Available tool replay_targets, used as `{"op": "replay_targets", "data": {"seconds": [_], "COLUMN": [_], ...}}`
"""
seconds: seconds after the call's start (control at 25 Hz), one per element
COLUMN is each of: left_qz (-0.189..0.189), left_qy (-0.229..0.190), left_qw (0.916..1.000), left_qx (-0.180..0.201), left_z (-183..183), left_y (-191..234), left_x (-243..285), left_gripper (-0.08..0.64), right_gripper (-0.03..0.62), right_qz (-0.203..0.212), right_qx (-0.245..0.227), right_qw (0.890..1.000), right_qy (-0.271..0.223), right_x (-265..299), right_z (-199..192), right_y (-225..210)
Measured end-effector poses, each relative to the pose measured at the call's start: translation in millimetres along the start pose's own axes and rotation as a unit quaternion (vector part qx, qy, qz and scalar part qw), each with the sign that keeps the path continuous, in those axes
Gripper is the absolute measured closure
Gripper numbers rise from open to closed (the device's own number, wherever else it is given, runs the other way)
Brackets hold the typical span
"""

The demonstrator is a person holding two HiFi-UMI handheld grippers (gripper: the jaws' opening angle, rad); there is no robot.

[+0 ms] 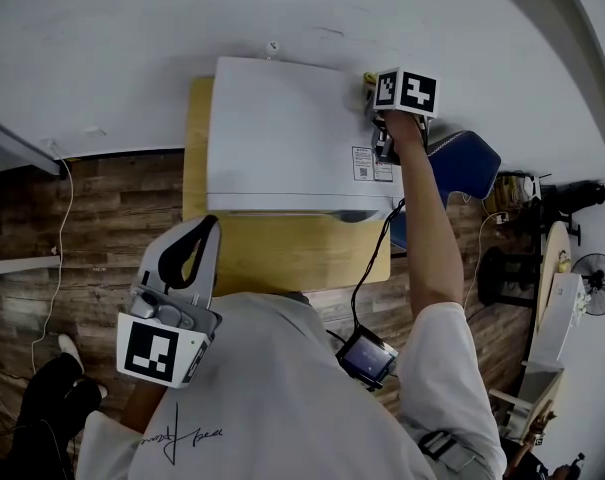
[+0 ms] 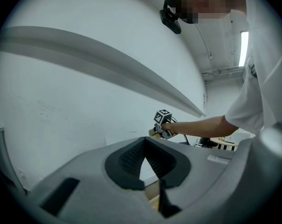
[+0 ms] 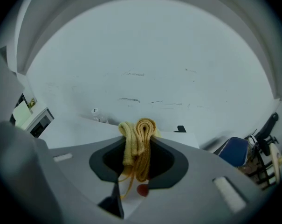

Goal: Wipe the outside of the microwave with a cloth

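Yellow cloth (image 3: 141, 148), folded into a thick wad, is clamped in the right tool (image 3: 138, 133), with loose threads hanging below the pads. In the head view the wad shows as a small yellow bit at the back right corner of the microwave (image 1: 282, 138), on or just above its top; I can't tell whether they touch.

Cloth looks soft, light and limp, so it should bunch and drag rather than slide. The grip is on the folded middle, which seems right for keeping a pad of fabric out front. Holding it by an edge would likely let it flop.

Microwave is white, boxy, hard and smooth. It likely stays put under light wiping. It sits on the wooden desk (image 1: 282, 258) against the wall. A sticker (image 1: 363, 163) is on its top near the right edge.

Left tool (image 2: 145, 146) is pulled back near the person's chest, tips together with nothing between them, well apart from the microwave.

Containers: only the microwave itself. The head view looks down on its top, so the door and inside aren't visible. A blue chair (image 1: 462, 163) stands right of the desk.
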State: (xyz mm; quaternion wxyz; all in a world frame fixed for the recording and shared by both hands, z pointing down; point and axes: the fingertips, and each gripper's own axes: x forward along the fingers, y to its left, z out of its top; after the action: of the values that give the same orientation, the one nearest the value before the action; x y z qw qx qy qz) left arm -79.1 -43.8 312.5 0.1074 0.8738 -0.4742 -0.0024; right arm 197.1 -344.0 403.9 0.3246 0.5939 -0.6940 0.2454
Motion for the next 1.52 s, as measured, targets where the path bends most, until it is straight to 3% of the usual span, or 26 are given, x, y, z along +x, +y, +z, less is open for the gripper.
{"op": "replay_targets", "data": {"seconds": [1.52], "left_qz": [0.043], "left_qy": [0.002], "left_qw": [0.9991], "left_qx": [0.000], "left_z": [-9.6], "left_y": [6.8], "left_x": [-36.4], "left_gripper": [0.560], "right_gripper": [0.476], "right_qz": [0.111], "right_qx": [-0.068], "right_qw": [0.991], "right_qy": [-0.014], "right_x": [1.5], "right_z": [12.6], "right_y": [162.2]}}
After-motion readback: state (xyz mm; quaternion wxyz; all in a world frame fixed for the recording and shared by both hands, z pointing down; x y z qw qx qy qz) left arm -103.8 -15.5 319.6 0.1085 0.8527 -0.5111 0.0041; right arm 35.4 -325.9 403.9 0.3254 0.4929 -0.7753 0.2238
